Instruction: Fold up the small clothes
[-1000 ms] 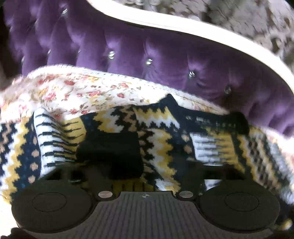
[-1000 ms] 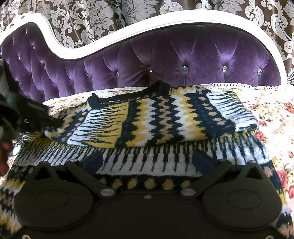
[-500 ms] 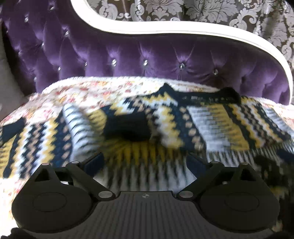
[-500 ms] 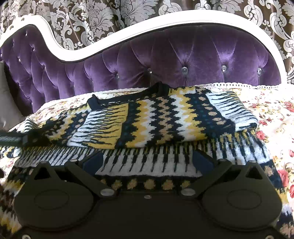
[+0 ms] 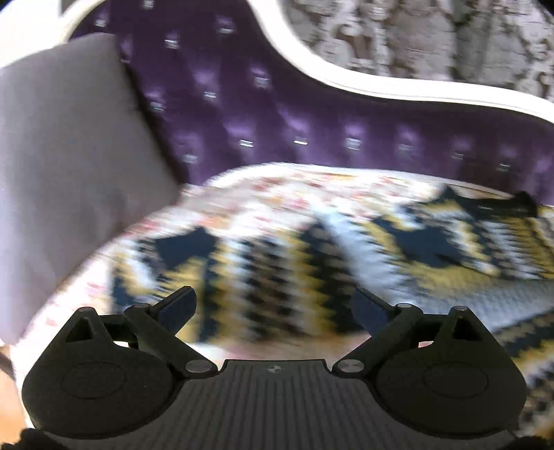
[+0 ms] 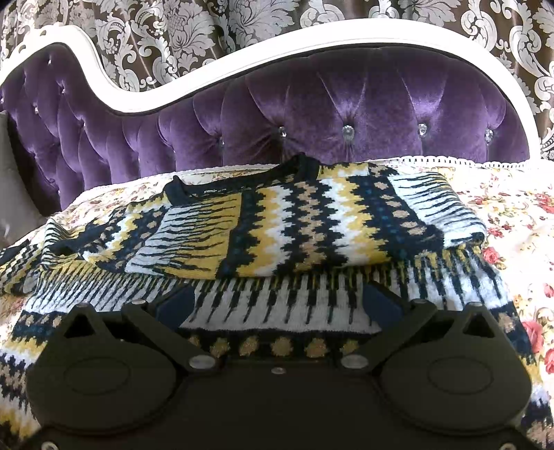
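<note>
A purple tufted headboard (image 6: 346, 104) with a white frame (image 6: 311, 38) is seen before a damask curtain (image 6: 207, 31). A floral bedspread (image 6: 519, 221) is spread below; a grey pillow (image 5: 69, 166) is propped at left.

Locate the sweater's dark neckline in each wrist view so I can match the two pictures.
Left wrist: the neckline sits far right, blurred, just below the purple headboard.
Right wrist: the neckline lies just left of centre, at the sweater's far edge, with a label on it.
Shared landmark: the tufted purple headboard with its white frame, behind the sweater in both views.
</note>
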### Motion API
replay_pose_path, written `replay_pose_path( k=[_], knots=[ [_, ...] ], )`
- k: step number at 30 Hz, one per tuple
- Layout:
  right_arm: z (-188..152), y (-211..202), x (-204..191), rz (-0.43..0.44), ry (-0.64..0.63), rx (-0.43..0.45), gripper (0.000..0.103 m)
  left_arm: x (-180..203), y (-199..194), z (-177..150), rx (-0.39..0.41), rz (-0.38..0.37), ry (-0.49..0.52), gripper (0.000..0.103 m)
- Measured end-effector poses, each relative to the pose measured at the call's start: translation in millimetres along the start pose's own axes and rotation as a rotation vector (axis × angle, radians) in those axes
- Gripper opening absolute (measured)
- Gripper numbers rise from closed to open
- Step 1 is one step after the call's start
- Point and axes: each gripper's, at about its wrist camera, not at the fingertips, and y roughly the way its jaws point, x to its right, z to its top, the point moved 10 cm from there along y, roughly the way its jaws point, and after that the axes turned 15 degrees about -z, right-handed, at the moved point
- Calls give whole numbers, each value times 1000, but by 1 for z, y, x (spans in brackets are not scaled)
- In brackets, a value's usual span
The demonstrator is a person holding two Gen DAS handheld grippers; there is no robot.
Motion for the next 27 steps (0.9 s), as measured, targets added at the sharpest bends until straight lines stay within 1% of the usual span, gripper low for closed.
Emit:
replay_pose_path(
  k=[5,7,12,14,17,18,19,20,22,23,24,26,27],
  knots=[
    [0,1,0,-3,-7,-1,103,-55,15,7,-16,157,43,97],
    [0,1,0,-4,-9,-1,103,-72,22,5,-28,204,59,97],
    [-1,2,-1,-6,-13,-2,103,-97,44,-5,-92,257,88,98],
    [-1,2,-1,-6,-14,-2,103,-105,47,-4,-64,248,72,98],
    [-1,2,-1,-6,-14,-2,103,-118,52,-1,-57,242,6,97],
    [-1,2,-1,-6,-14,-2,103,-122,53,0,-59,235,-31,92],
    [-1,2,-1,-7,-15,-2,103,-126,53,1,-57,219,-82,68],
    [-1,2,0,-7,-16,-2,103,-129,53,2,-50,197,-128,53],
    [-1,2,0,-6,-15,-2,103,-137,50,5,-44,203,-218,19],
    [-1,2,-1,-6,-15,-2,103,-139,47,8,-32,193,-248,13],
    [-1,2,-1,-7,-16,-2,103,-138,43,12,-5,162,-278,10],
    [-1,2,-1,-6,-15,-2,103,-133,31,23,50,108,-313,10],
    [-1,2,-1,-6,-14,-2,103,-126,23,31,82,80,-314,10]
  ],
)
